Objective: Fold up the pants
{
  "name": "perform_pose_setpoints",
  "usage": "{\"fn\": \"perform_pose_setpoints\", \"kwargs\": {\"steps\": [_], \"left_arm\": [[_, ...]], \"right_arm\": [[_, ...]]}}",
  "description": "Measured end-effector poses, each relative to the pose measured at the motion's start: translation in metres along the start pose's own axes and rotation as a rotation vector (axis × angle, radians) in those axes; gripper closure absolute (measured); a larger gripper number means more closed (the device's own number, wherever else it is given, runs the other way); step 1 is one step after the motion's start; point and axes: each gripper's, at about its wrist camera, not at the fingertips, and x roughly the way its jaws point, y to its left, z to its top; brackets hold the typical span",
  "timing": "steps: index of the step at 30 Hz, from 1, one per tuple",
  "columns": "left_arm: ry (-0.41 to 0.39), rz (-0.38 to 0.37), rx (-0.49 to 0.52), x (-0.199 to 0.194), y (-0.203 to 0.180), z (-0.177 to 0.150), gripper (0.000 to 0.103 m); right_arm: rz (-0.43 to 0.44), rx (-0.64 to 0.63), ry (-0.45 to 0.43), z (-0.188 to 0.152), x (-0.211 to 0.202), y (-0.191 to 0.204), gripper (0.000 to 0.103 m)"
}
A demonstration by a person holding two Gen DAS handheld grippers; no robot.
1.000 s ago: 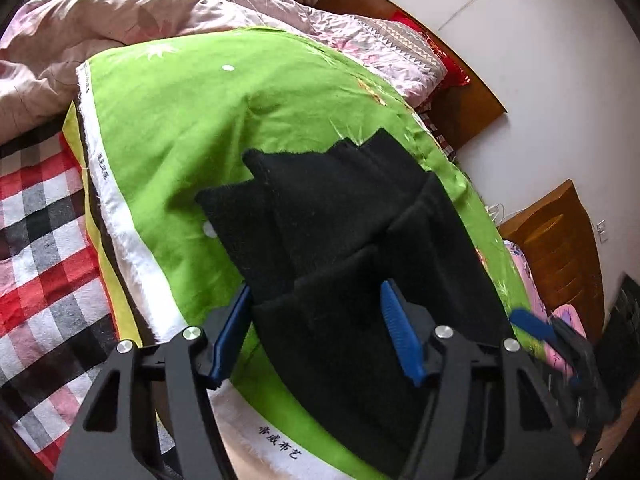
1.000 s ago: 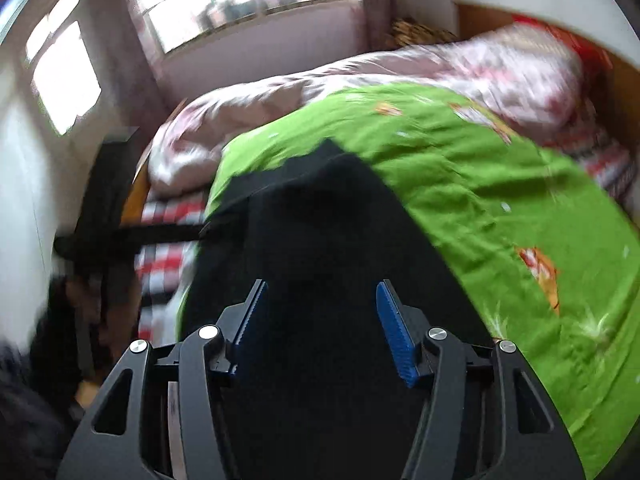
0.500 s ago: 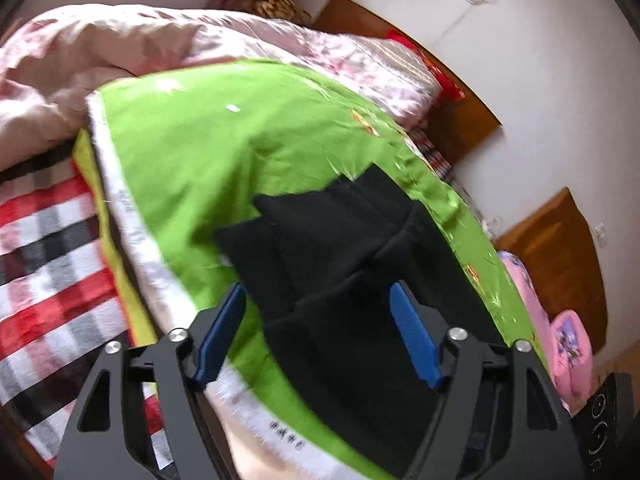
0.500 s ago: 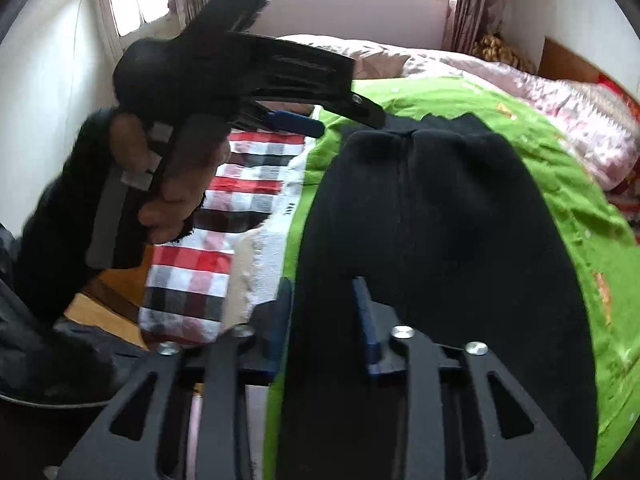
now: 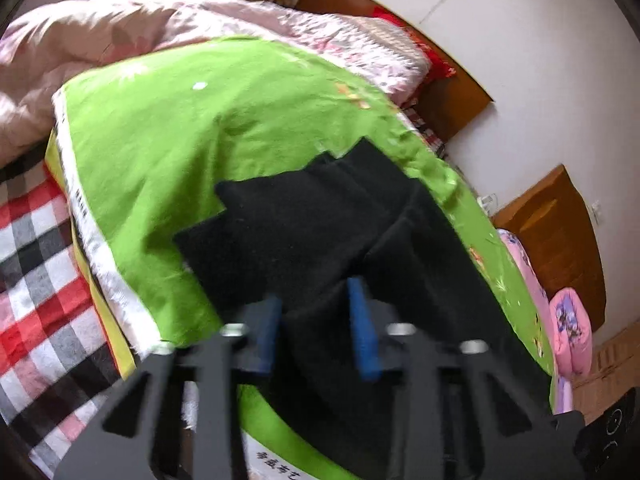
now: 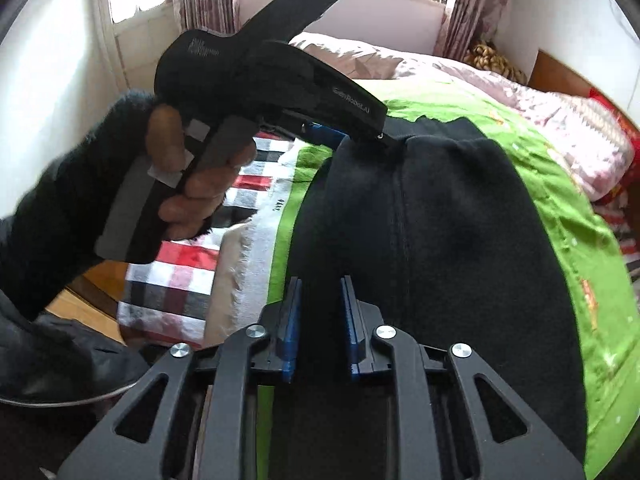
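Black pants [image 5: 328, 224] lie spread on a green sheet [image 5: 168, 136] on the bed, leg ends pointing away in the left wrist view. My left gripper [image 5: 316, 320] has its blue pads closed in around a fold of the pants at their near edge. In the right wrist view the pants [image 6: 440, 240] run away from me with a centre seam. My right gripper [image 6: 320, 320] is shut on the near edge of the pants. The left gripper's body [image 6: 256, 80], held in a hand, bites the far end of the pants there.
A pink quilt [image 5: 80, 52] is heaped at the far side of the bed. A red, white and black plaid blanket [image 5: 36, 280] lies left of the green sheet. A wooden headboard [image 5: 452, 92] and a wooden cabinet [image 5: 560, 240] stand by the white wall.
The left gripper's pads have narrowed onto the pants' edge. The right gripper has closed on the pants after swinging round to face the window side.
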Motion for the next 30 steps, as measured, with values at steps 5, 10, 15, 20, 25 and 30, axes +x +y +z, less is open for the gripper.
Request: {"fn": "perform_pose_setpoints", "kwargs": {"steps": [5,10,15,20,25,30], "left_arm": [[-0.056,-0.040,0.022,-0.023,-0.010,0.003,0.087],[-0.051,-0.057,0.026,-0.034,-0.005,0.006,0.087],[0.025,-0.038,-0.056,-0.008,0.024,-0.009,0.084],[0.023,-0.015,-0.040,-0.009,0.020,-0.006,0.081],[-0.061,0.209,-0.066,-0.020,0.019,-0.012,0.016],[-0.173,0.247,0.075,-0.051,-0.034,-0.021,0.009]], "right_arm": [[0.001,0.049,-0.058,-0.001,-0.023,-0.002,0.097],[0.050,0.081,-0.092,0.004,-0.042,-0.007,0.097],[0.073,0.070,-0.013,-0.004,-0.008,0.007,0.097],[0.099,0.091,0.000,-0.003,-0.007,0.004,0.095],[0.172,0.108,-0.006,-0.003,-0.007,0.005,0.034],[0.115,0.131,-0.105,-0.012,-0.056,0.005,0.029]]}}
